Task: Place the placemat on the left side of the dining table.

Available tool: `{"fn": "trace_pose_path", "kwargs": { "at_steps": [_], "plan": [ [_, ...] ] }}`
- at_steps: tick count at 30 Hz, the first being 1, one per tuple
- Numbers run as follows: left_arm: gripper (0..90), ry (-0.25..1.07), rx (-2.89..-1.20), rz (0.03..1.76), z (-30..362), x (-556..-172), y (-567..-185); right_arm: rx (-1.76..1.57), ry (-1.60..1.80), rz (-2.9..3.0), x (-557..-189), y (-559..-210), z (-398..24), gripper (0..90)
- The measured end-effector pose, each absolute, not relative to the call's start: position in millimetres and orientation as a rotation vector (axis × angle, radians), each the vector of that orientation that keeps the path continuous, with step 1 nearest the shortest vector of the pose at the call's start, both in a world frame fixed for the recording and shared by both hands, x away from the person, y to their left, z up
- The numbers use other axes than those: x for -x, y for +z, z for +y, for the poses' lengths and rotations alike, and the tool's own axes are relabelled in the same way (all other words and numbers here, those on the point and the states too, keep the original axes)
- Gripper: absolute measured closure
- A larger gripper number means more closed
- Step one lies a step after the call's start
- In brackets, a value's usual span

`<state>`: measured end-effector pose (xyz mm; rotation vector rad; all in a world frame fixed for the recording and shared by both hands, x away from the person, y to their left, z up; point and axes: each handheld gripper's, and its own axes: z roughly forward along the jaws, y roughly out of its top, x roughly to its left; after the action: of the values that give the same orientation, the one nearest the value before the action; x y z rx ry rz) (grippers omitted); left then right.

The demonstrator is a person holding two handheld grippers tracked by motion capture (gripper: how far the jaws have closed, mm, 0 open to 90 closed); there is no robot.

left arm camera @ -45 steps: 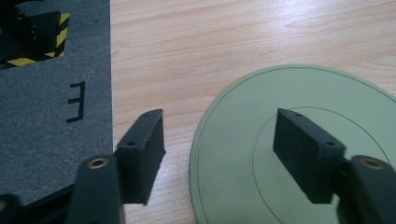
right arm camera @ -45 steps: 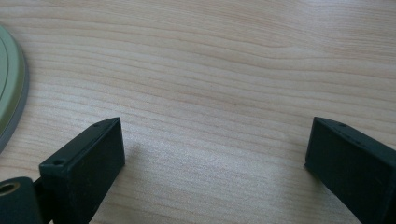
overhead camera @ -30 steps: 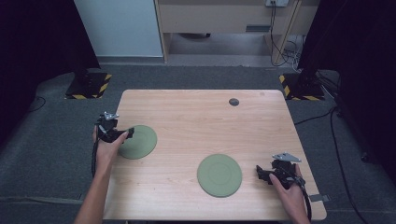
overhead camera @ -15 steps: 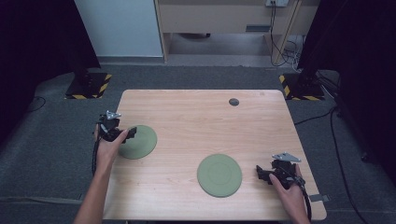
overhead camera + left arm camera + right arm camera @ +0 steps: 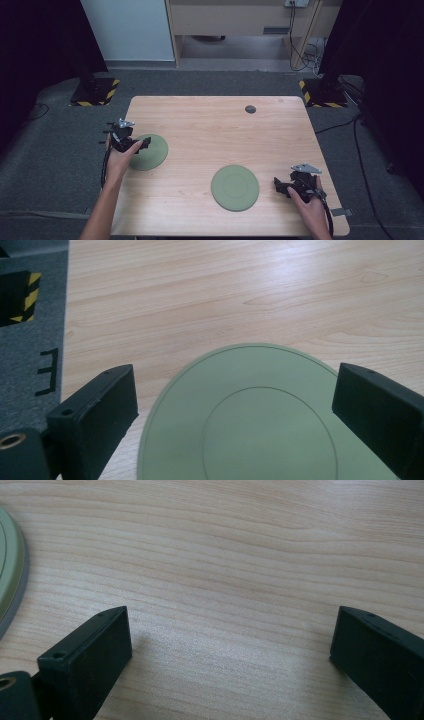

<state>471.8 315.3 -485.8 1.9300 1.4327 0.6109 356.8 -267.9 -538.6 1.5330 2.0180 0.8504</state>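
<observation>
Two flat round green plates lie on the pale wooden table (image 5: 210, 135). The left round green plate (image 5: 148, 151) sits near the table's left edge, the right one (image 5: 235, 187) toward the front, well apart. The left gripper (image 5: 145, 144) hangs over the left plate's rim with its jaws spread wide, the plate below between them (nothing gripped). The right gripper (image 5: 278, 184) rests just beside the right plate, jaws equally wide, over bare wood. A small dark round disc (image 5: 250, 109) sits near the far edge.
</observation>
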Motion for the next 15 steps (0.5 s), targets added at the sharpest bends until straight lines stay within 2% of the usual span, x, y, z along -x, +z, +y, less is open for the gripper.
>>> {"fn": "trace_pose_path", "kwargs": {
  "at_steps": [15],
  "plan": [
    [3.1,0.583,-1.957,1.365,297.5,-466.4,-481.9,-1.535,0.847,2.019,-357.0,-538.7,-267.5,2.3]
  ]
}}
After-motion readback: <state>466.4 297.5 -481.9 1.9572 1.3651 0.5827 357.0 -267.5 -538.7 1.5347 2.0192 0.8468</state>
